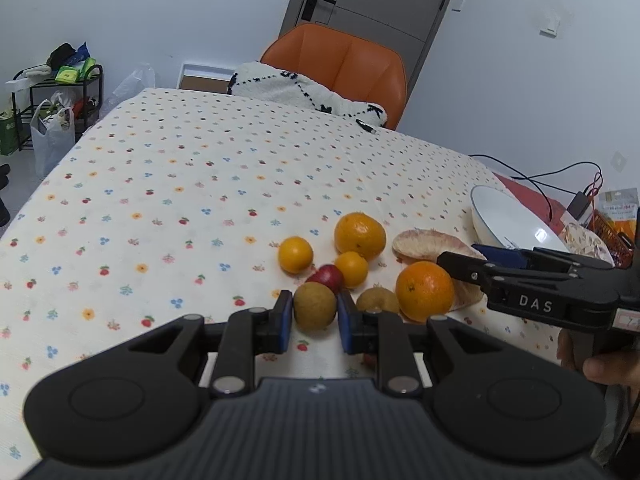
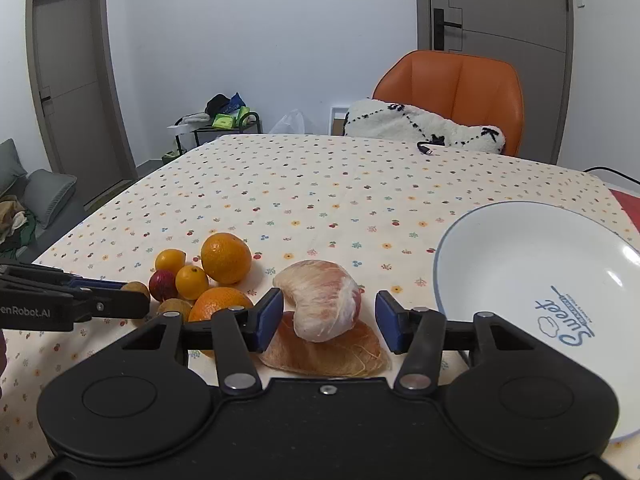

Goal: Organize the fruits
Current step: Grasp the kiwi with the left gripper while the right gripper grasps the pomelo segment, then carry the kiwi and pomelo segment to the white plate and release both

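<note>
Already your left claw [image 1: 315, 322] was clamped on a brown kiwi-like fruit [image 1: 315, 305], both blue pads against its sides at the near edge of the fruit cluster on the desk [image 1: 168, 184], while your right claw [image 2: 327, 320] stood apart around the upper peeled pomelo segment [image 2: 322, 300], the left pad just beside it and the right pad clear of it. To do this well, you needed to lift the brown fruit straight up before swinging it away, since the small red fruit [image 1: 326, 276] and a second brown fruit [image 1: 376, 300] sat close by and would have rolled at a nudge. With the pomelo you wanted a gentle squeeze low on its body, as it rested on another segment [image 2: 332, 350] and looked soft. Your right wrist view showed the whole white plate [image 2: 532, 264], empty and just beside the pomelo, plus the stacked pair; your left wrist view showed only the plate's edge but made plain the pads' contact with the brown fruit.
</note>
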Tool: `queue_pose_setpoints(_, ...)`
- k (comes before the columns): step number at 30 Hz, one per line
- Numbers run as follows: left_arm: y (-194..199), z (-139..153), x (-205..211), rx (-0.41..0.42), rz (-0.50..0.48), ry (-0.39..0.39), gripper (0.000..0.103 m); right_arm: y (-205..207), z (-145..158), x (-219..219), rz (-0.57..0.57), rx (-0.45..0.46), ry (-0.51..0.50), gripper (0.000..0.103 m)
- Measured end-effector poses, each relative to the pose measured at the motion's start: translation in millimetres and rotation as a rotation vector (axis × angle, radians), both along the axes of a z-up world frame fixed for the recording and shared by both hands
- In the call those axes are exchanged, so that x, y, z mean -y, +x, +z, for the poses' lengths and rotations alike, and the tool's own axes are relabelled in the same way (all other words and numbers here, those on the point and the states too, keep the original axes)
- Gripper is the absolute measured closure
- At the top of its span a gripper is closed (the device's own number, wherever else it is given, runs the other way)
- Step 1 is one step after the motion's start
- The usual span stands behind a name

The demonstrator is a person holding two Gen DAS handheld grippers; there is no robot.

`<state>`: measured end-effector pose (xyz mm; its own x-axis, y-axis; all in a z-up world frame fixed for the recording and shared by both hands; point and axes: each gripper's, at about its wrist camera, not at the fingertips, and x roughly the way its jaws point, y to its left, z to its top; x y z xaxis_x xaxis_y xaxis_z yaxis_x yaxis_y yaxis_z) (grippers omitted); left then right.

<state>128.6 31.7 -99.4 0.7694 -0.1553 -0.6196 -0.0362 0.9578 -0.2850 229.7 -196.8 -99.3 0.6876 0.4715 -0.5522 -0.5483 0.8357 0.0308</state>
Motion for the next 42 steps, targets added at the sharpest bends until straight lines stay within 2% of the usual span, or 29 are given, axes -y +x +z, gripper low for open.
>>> queue_pose_setpoints(2, -1, 0, -2, 0.004, 0.0, -0.006, 0.081, 2, -1, -1, 0.005, -0.003, 0.0, 0.052)
queue_pose_setpoints(3, -1, 0, -3, 0.004, 0.001, -0.008, 0.081, 4, -2, -2, 0.007, -0.008, -0.001, 0.057)
queue_pose_setpoints(7, -1, 1, -6, 0.008, 0.003, -0.011, 0.081, 3, -2, -1, 0.01, -0.008, 0.015, 0.067)
queue_pose_setpoints(15, -3, 8, -6, 0.031, 0.015, -0.007, 0.081, -7, 3, 8, -0.001, 0.01, 0.087, 0.068)
queue_pose_setpoints(25, -2, 26, 8, 0.085, -0.016, 0.01, 0.081, -20, 18, 27, -0.038, 0.066, 0.163, 0.069)
queue_pose_setpoints(42, 21, 44, 58, 0.13, -0.098, 0.062, 0.081, -33, 38, 66, -0.141, 0.145, 0.201, 0.069)
